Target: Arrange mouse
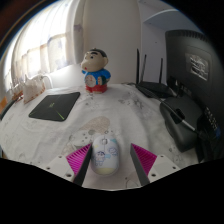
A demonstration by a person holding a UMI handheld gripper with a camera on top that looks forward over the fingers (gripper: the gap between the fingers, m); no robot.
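Note:
A white mouse (107,153) with small printed pictures lies on the pale patterned tablecloth (120,115), lengthwise between my fingers. My gripper (112,160) is open around it. The left magenta pad (80,158) sits close against the mouse's side, while the right pad (143,160) stands off with a visible gap. The mouse rests on the table, and its near end is hidden below the fingers.
A cartoon boy figurine (96,72) stands beyond the mouse at the middle back. A flat black pad (55,105) lies to the left. At the right are a black router with antennas (150,85), a dark monitor (192,58) and a black case (183,115).

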